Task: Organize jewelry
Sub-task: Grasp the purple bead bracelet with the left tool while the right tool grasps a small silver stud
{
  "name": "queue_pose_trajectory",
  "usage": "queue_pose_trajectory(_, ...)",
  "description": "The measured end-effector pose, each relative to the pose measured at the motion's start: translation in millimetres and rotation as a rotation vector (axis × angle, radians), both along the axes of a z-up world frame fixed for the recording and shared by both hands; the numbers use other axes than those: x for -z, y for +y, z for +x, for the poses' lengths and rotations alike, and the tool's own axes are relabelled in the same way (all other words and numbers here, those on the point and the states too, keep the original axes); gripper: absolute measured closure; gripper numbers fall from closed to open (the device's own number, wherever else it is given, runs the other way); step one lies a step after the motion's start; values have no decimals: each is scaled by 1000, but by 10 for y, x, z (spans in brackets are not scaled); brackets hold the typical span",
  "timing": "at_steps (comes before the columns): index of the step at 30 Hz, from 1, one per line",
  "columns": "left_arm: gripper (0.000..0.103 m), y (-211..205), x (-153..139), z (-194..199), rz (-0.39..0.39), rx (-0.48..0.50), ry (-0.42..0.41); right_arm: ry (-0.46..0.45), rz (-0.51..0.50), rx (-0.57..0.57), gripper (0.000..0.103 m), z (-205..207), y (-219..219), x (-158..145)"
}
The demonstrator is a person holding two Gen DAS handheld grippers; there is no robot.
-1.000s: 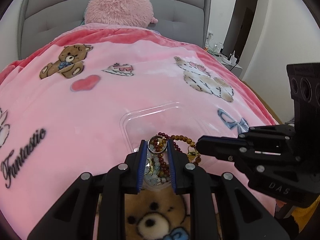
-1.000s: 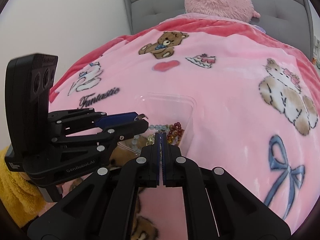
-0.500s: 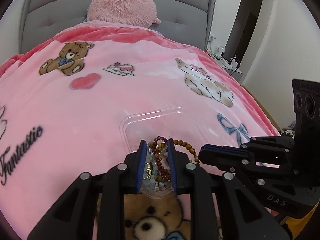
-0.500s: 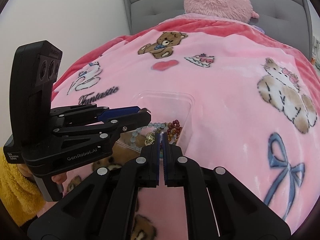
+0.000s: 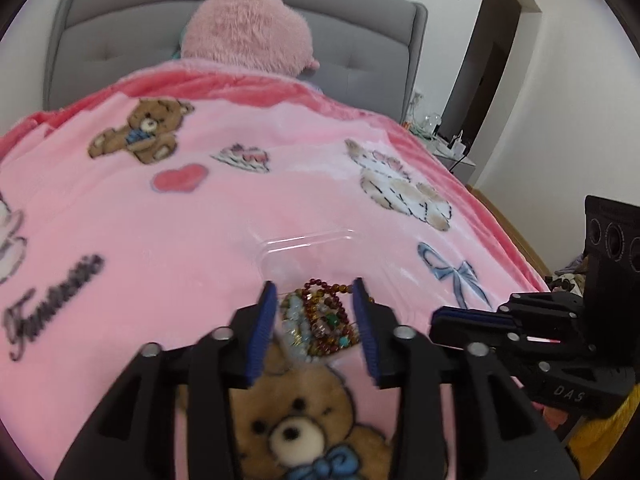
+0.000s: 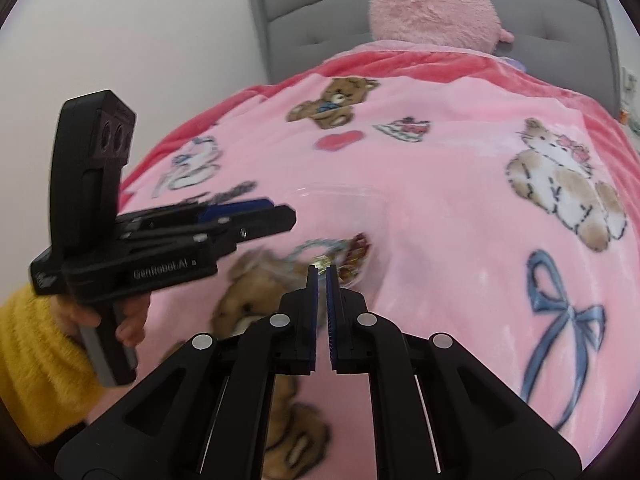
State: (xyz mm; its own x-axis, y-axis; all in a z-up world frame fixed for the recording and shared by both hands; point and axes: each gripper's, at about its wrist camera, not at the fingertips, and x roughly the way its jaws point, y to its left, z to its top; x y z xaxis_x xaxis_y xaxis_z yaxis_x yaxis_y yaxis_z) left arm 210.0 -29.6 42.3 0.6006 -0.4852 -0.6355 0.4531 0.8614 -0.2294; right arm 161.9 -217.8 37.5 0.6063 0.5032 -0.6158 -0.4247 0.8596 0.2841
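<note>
Left wrist view, L to R: at 9 o'clock the pink blanket [image 5: 192,240] w/ black script lettering, spread over the bed; at 12 o'clock a fluffy pink plush [image 5: 246,32] against the grey headboard [image 5: 120,48]. Centre, the left claw [image 5: 316,320] has its blue-padded fingers spread wide w/ nothing pinched; between them lies the jewelry pile [image 5: 320,322], a tangle of dark red, amber and pale green beads w/ some gold bits. The pile sits in the near end of a clear plastic tray [image 5: 308,244] resting on the blanket; the tray's far end looks bare. Just below, at 6 o'clock, a printed teddy bear [image 5: 296,424]. At 3 o'clock the right claw [image 5: 438,316] comes in from the side, near the tray but apart from the beads. Right wrist view, L to R: at 9 o'clock the left claw [image 6: 286,214], held by a hand in a yellow sleeve [image 6: 36,364], hangs above the tray's left side; contact w/ the beads can't be told, pic is blurred. Centre, the right claw [image 6: 321,270] has its fingers almost pressed together, a thin gap left, nothing between them; tips sit at the near edge of the jewelry pile [image 6: 340,252], touching or not unclear. At 3 o'clock a printed cat [image 6: 560,184] and a blue bow [image 6: 556,312].
</note>
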Motion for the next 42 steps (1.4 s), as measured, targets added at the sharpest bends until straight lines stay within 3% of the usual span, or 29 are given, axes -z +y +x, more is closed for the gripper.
queue_pose_trajectory(1,56,76,-30,-76,-4,1,-3,-6,4,-10,77,-54,9,-19)
queue_pose_trajectory(2,55,146,-57,-137,0,-2,-7,-15,12,-22,74,-129,24,-41)
queue_pose_trajectory(10,42,627,-54,-830,119,-11,-2,-10,19,-120,71,-512,260,-96)
queue_pose_trajectory(12,42,738,-12,-992,135,-3,16,-7,19,-135,66,-563,325,-93)
queue_pose_trajectory(22,41,886,363,-1456,169,51,97,68,-61,-247,68,-648,844,199)
queue_pose_trajectory(30,56,806,693,-1456,189,66,165,139,-139,-281,76,-585,1047,560)
queue_pose_trajectory(39,74,802,812,-1416,195,67,192,142,-170,-302,76,-521,1200,679)
queue_pose_trajectory(42,81,791,811,-1416,190,74,193,142,-203,-312,82,-524,1256,728)
